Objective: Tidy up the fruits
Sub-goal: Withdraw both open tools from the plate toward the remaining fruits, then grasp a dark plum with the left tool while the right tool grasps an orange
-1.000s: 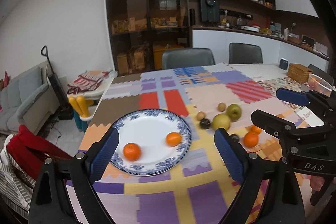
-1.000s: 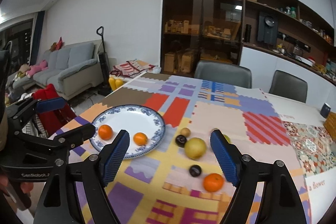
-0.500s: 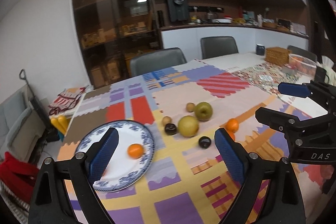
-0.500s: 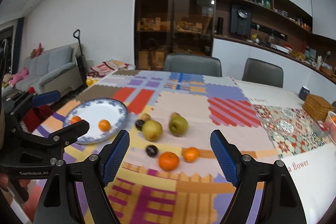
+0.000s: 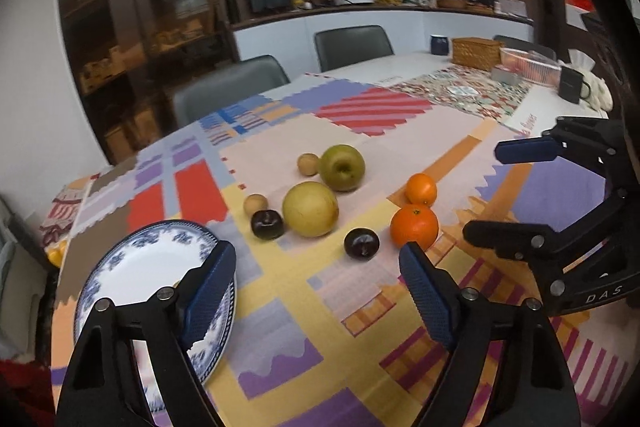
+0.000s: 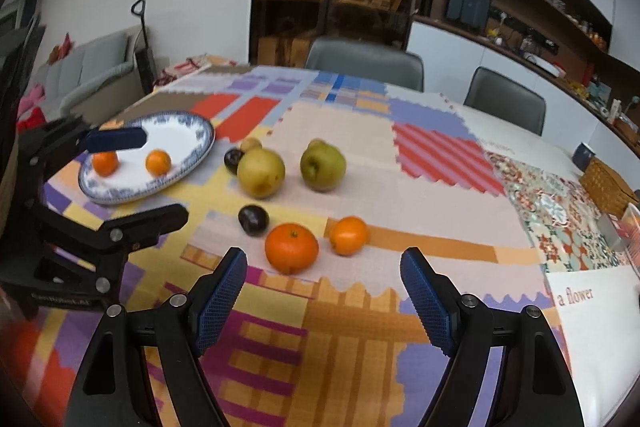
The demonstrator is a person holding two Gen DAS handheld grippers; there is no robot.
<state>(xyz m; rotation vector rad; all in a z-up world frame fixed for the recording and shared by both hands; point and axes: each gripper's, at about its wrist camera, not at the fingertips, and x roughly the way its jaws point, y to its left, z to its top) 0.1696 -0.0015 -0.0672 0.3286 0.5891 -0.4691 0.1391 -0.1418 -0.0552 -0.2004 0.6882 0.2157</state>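
Task judged partly complete. The blue-rimmed plate [image 6: 192, 155] at the table's left holds two small oranges [image 6: 105, 163], apart from each other. Two more oranges [image 6: 291, 247] lie loose near centre, with two pears [image 6: 261, 172], two dark plums [image 6: 253, 220] and two small brown fruits [image 5: 308, 164] unsorted on the patchwork cloth [image 6: 360, 327]. Left gripper [image 5: 316, 291] and right gripper [image 6: 322, 297] both released, empty.
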